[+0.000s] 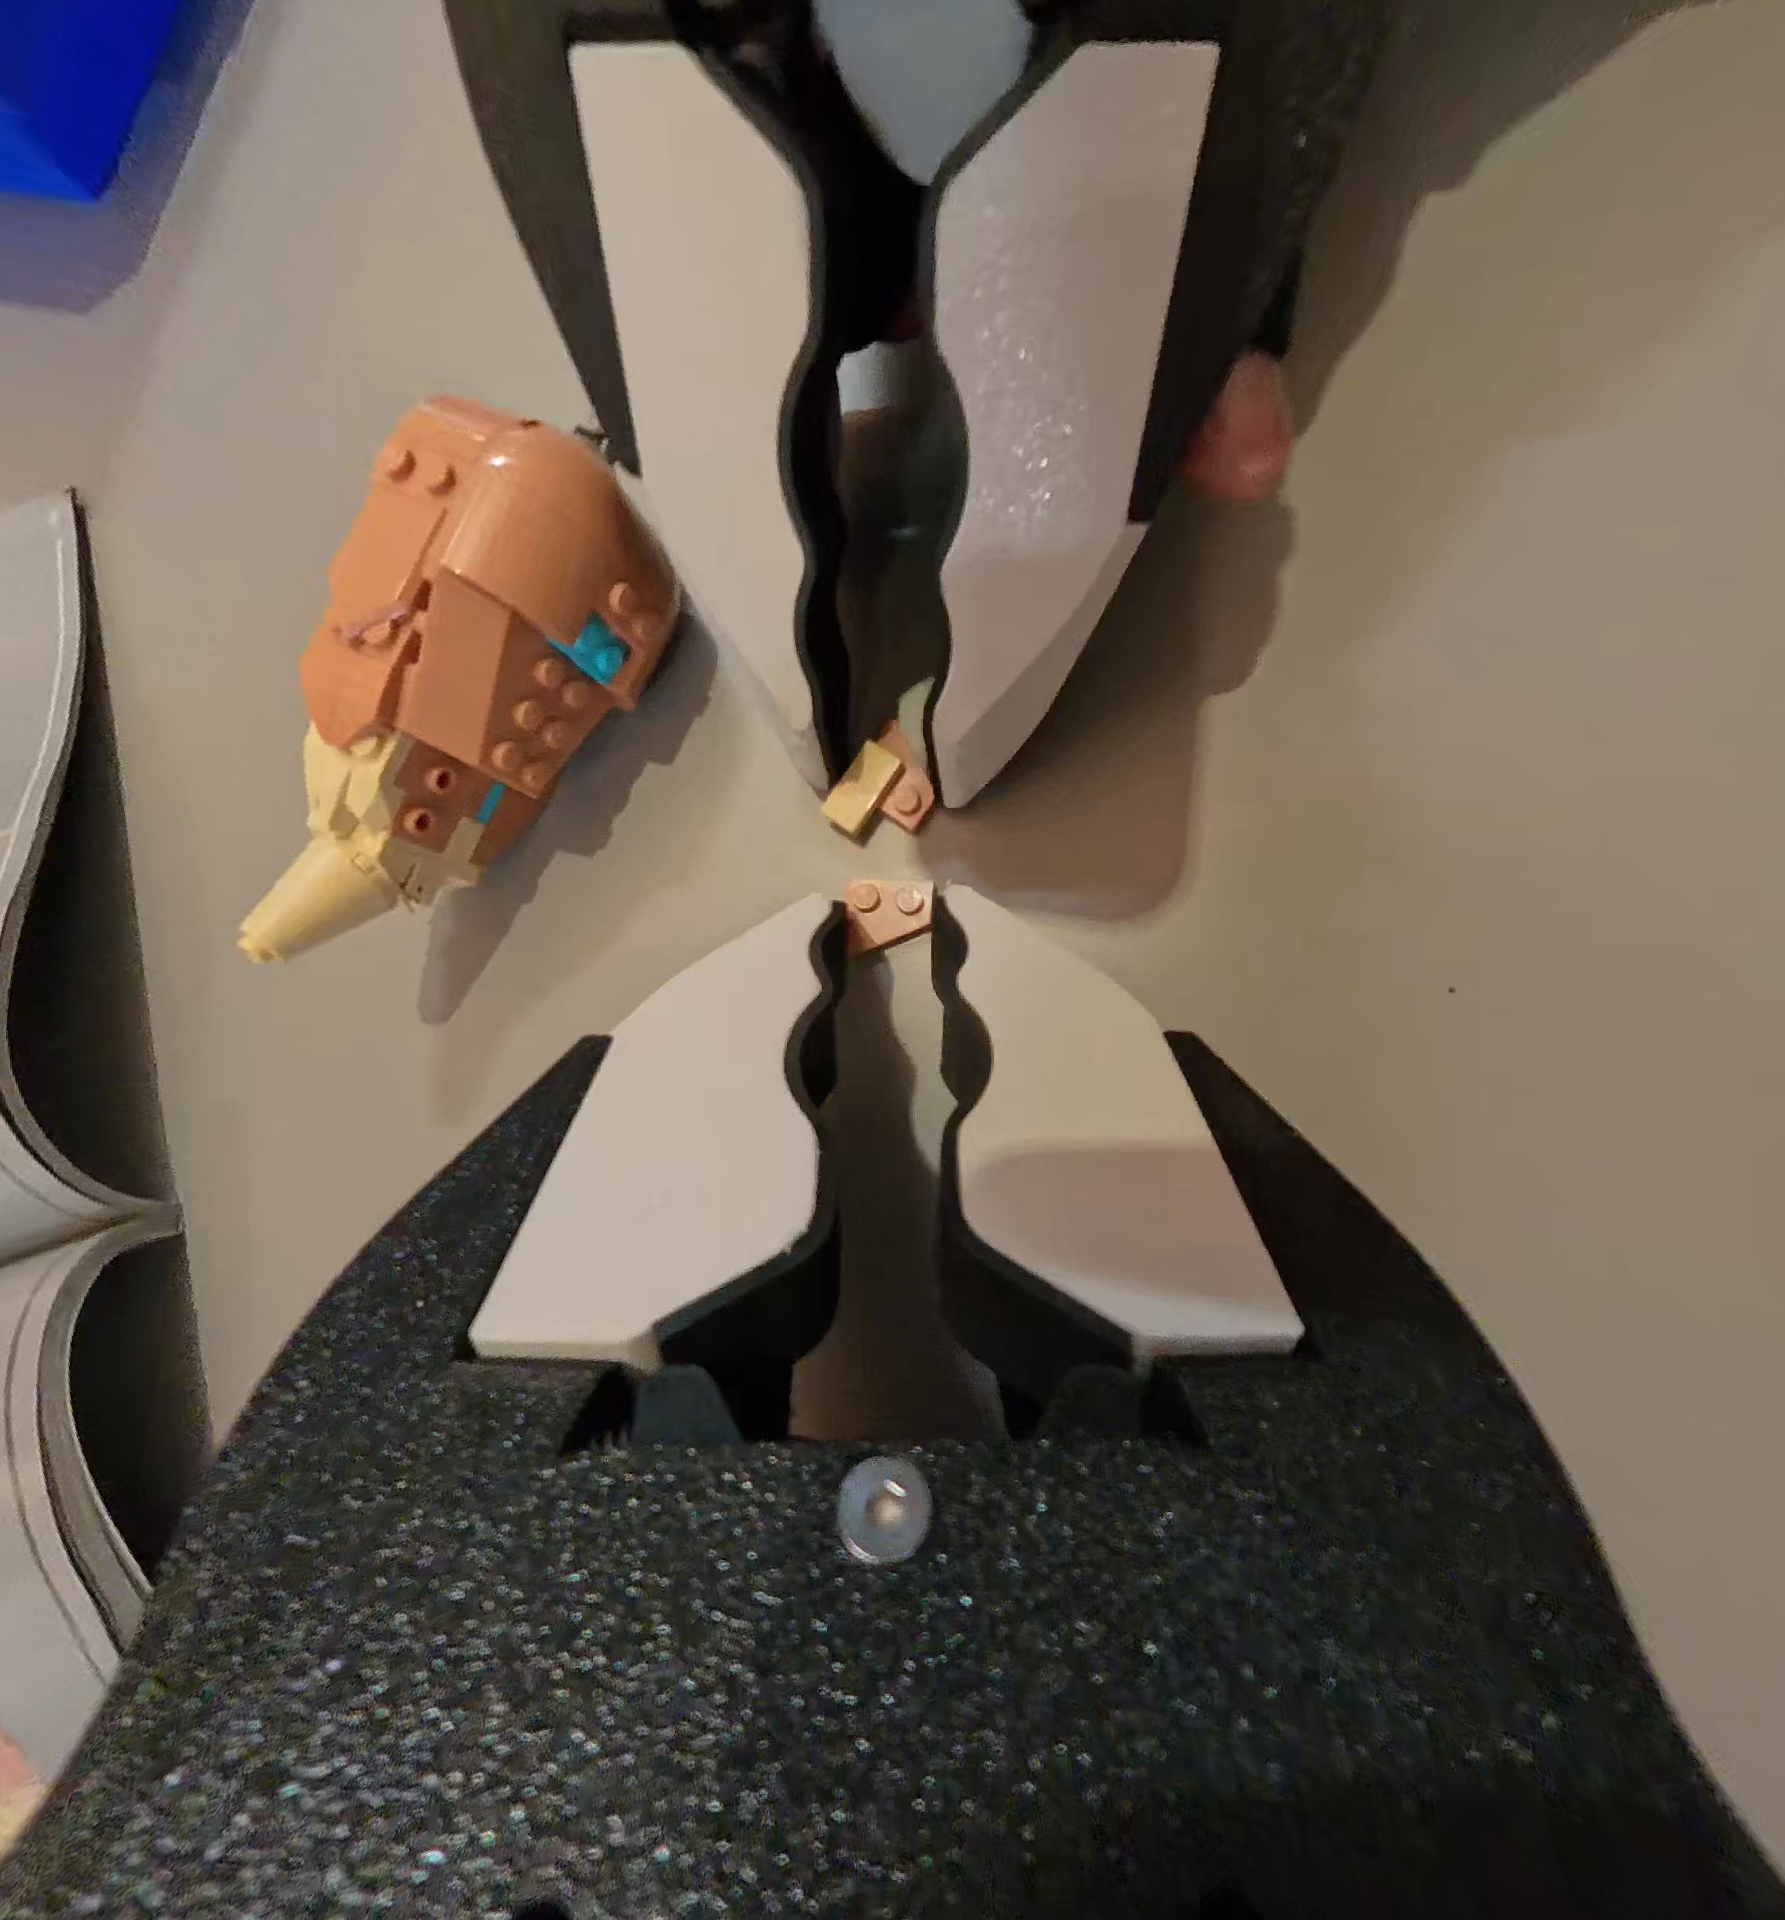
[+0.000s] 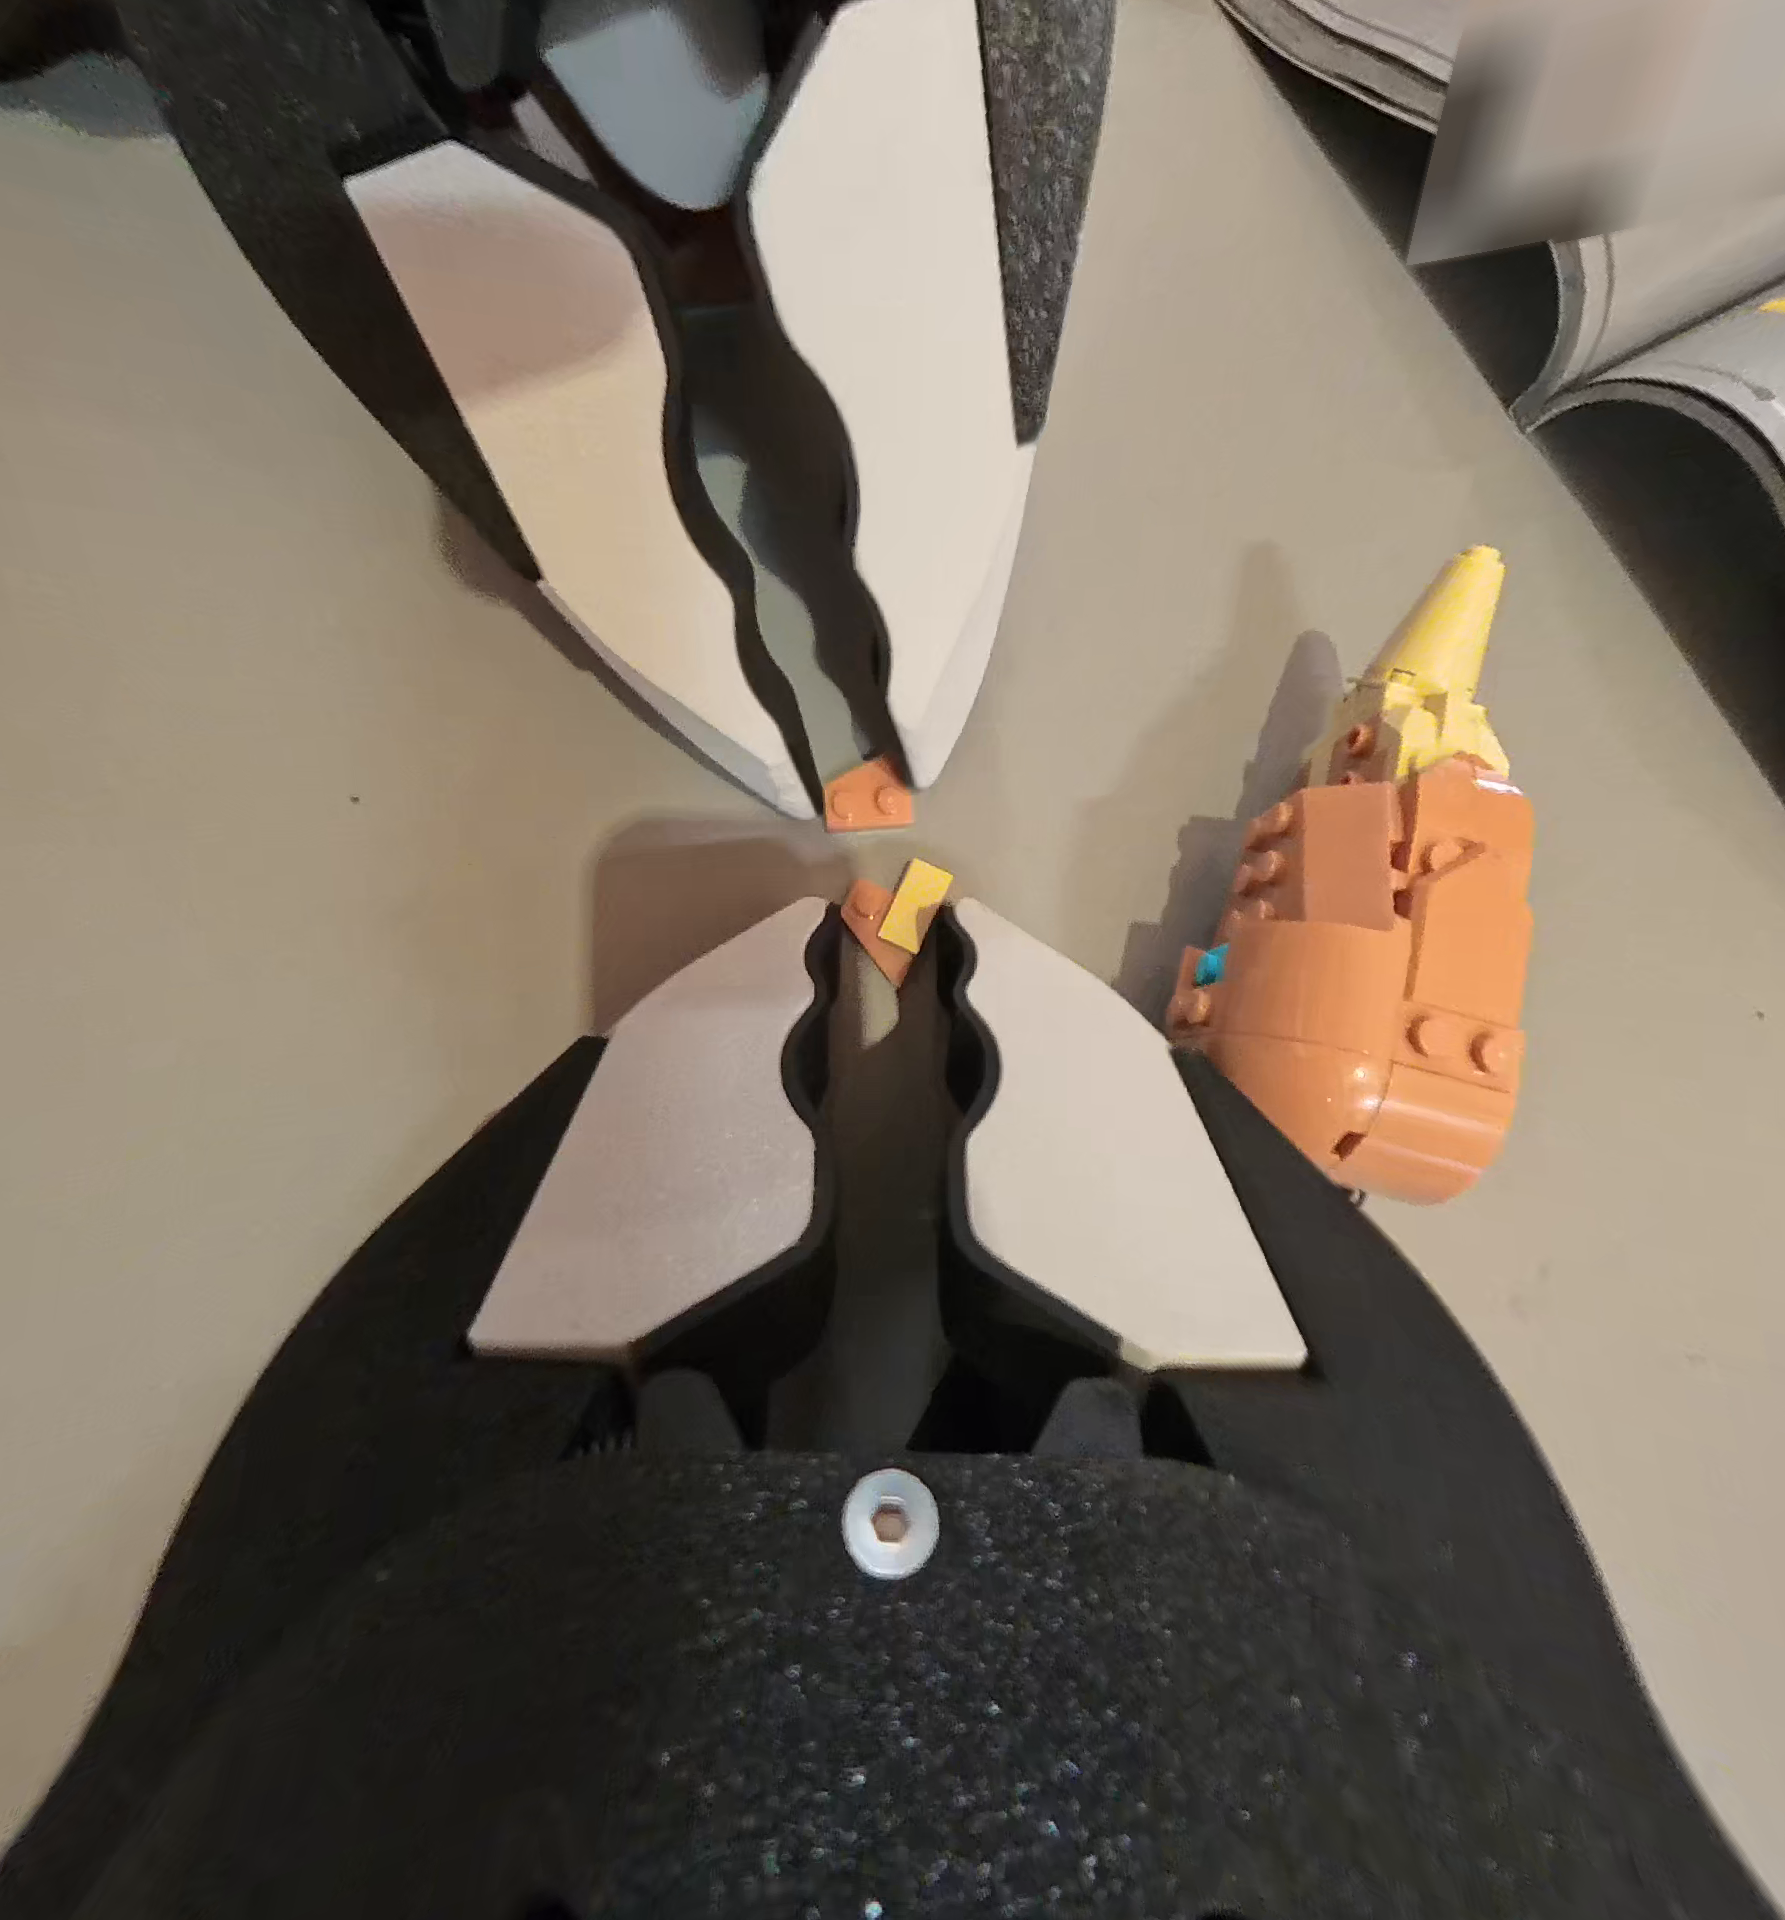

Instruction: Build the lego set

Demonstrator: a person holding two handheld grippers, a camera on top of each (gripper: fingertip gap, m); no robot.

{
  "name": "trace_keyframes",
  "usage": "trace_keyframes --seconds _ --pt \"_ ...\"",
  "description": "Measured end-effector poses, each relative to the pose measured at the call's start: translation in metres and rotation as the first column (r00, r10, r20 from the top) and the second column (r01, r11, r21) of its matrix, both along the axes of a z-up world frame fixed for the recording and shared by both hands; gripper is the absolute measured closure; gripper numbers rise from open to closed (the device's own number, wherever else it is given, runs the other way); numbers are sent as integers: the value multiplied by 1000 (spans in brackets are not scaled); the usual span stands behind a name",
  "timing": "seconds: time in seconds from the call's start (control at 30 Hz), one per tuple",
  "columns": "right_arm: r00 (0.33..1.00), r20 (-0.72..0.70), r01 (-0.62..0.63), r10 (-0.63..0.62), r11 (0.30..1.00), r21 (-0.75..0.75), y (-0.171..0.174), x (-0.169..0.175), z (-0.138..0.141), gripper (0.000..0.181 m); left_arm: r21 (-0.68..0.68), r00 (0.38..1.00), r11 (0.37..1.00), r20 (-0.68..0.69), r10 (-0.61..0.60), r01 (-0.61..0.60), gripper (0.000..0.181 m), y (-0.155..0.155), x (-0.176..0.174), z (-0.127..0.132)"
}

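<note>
Brown model (image 1: pixel 472 675) beside tips; left tool (image 1: pixel 890 902) grips plate (image 1: pixel 890 916), right tool (image 2: pixel 893 909) grips tan-topped plate (image 2: pixel 893 925).

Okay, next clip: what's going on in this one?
A person is building a lego set with two handheld grippers, held tip to tip above the table. The left gripper is shut on a small brown plate. The right gripper is shut on a brown plate with a tan tile on it. The two pieces are close but not joined. The partly built model lies on the table beside an open instruction booklet.
</note>
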State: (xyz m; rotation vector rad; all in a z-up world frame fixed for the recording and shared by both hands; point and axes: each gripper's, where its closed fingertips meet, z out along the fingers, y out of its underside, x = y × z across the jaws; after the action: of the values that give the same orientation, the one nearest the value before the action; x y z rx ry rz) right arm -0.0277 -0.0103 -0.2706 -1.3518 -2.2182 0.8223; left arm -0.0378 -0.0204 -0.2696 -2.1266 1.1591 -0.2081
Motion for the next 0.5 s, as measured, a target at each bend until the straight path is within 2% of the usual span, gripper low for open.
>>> trace_keyframes --seconds 0.13,0.5 --pt "999 -12 -45 45 999 5 -5 0 0 163 8 999 999 -4 -53 53 172 1 4 1" --pt "997 -31 -77 77 997 -1 -8 0 3 164 24 992 991 17 -129 128 168 -4 5 2"
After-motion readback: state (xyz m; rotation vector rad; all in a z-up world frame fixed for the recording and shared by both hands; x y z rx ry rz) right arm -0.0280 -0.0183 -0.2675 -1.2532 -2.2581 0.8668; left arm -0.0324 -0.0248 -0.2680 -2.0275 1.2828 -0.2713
